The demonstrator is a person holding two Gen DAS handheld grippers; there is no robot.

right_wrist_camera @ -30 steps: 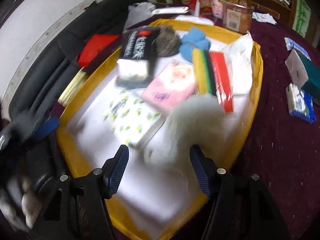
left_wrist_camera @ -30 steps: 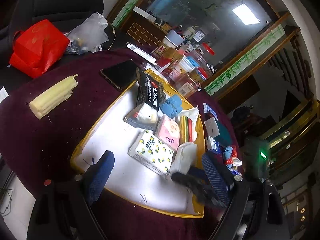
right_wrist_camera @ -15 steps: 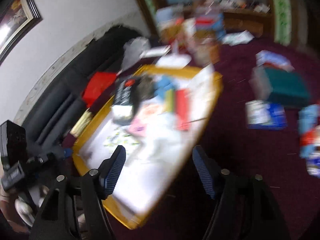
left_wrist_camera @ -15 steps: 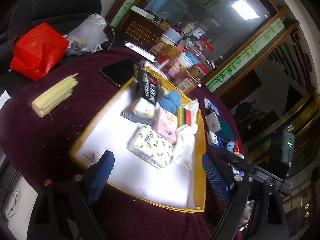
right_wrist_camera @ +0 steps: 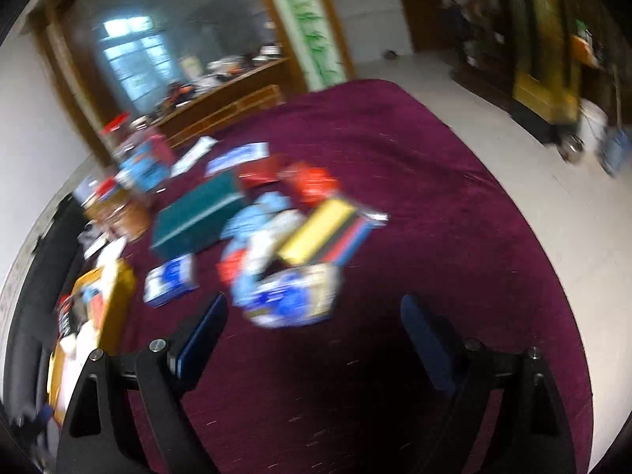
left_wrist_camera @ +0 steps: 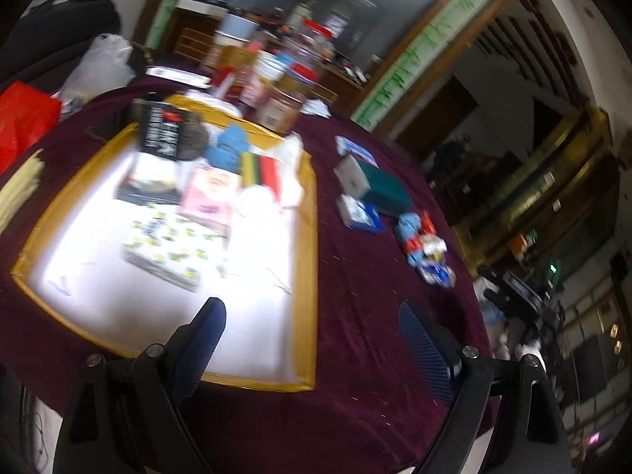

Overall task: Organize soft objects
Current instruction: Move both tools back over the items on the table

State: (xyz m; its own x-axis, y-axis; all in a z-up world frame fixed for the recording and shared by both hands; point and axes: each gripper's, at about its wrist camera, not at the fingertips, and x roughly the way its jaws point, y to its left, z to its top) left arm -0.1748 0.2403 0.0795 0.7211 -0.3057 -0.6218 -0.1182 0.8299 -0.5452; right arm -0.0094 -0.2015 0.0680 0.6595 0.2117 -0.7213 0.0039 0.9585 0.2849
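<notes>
A yellow-rimmed white tray [left_wrist_camera: 308,260] on the maroon table holds several soft items: a lemon-print tissue pack [left_wrist_camera: 170,245], a pink tissue pack [left_wrist_camera: 209,197], a striped sponge pack [left_wrist_camera: 260,170], a blue cloth [left_wrist_camera: 229,146] and a white cloth [left_wrist_camera: 260,201]. My left gripper [left_wrist_camera: 312,339] is open and empty, above the tray's near right corner. My right gripper [right_wrist_camera: 312,331] is open and empty, just short of a blurred pile of packets [right_wrist_camera: 288,292] with a striped sponge pack [right_wrist_camera: 328,233] on the cloth.
A teal box [left_wrist_camera: 379,189] [right_wrist_camera: 197,213] and a blue-white tissue pack [left_wrist_camera: 359,217] [right_wrist_camera: 170,280] lie right of the tray. Jars and boxes [left_wrist_camera: 272,79] crowd the table's far side. A red bag [left_wrist_camera: 19,122] lies at the left. The tray edge shows in the right wrist view [right_wrist_camera: 118,292].
The right gripper has swung away from the tray, leaving the white cloth in it, and now faces the pile to the right. The left gripper has turned right, toward the tray's right edge.
</notes>
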